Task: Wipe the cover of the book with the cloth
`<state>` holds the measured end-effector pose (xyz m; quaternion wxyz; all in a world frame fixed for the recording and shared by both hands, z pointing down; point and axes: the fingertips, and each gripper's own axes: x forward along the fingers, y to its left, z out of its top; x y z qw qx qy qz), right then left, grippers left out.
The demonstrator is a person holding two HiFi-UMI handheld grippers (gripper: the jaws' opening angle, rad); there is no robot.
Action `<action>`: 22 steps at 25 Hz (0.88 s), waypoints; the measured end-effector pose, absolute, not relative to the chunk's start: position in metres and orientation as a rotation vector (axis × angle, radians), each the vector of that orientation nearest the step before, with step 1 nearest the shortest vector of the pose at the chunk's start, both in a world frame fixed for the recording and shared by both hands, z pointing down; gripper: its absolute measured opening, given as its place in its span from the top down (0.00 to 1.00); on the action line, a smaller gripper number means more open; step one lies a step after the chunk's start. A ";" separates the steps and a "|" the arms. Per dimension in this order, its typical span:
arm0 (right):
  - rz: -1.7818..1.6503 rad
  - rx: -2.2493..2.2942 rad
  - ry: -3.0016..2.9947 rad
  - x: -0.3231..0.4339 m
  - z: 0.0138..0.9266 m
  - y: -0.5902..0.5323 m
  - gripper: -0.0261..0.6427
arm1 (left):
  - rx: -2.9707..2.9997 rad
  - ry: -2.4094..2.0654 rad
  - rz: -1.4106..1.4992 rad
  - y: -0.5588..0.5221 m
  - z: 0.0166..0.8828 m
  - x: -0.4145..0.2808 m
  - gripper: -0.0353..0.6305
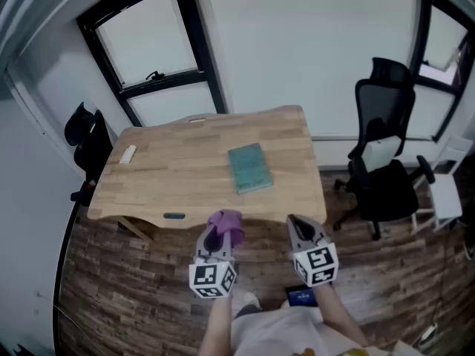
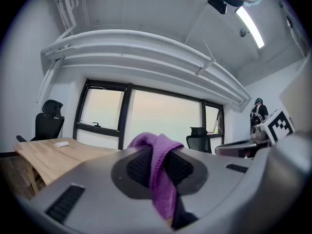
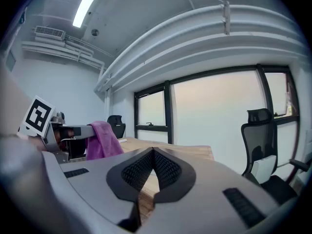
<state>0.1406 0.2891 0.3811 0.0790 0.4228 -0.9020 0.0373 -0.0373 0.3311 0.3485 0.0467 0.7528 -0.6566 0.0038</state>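
A teal book (image 1: 249, 167) lies flat on the wooden table (image 1: 171, 169), right of its middle. My left gripper (image 1: 217, 237) hangs in front of the table's near edge, shut on a purple cloth (image 1: 226, 227) that drapes over its tips. In the left gripper view the cloth (image 2: 161, 172) is pinched between the jaws. My right gripper (image 1: 300, 231) is beside it, to the right, shut with nothing in it; its jaws (image 3: 152, 172) meet. From the right gripper view the cloth (image 3: 102, 139) hangs at the left.
A small white object (image 1: 128, 154) lies near the table's left end. A black office chair (image 1: 382, 165) stands to the right, another black chair (image 1: 89, 143) at the left by the wall. Windows run behind the table. A dark phone-like thing (image 1: 300, 297) lies on the wood floor.
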 end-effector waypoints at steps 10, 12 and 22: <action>0.134 1.291 -2.677 0.157 0.386 0.291 0.96 | 2.296 -1.996 -0.017 0.334 0.345 -0.028 0.87; 0.135 1.301 -2.686 0.161 0.385 0.292 0.96 | 2.291 -1.996 -0.016 0.335 0.345 -0.026 0.87; 0.196 1.346 -2.647 0.176 0.402 0.285 0.96 | 2.229 -2.038 -0.004 0.345 0.359 -0.031 0.87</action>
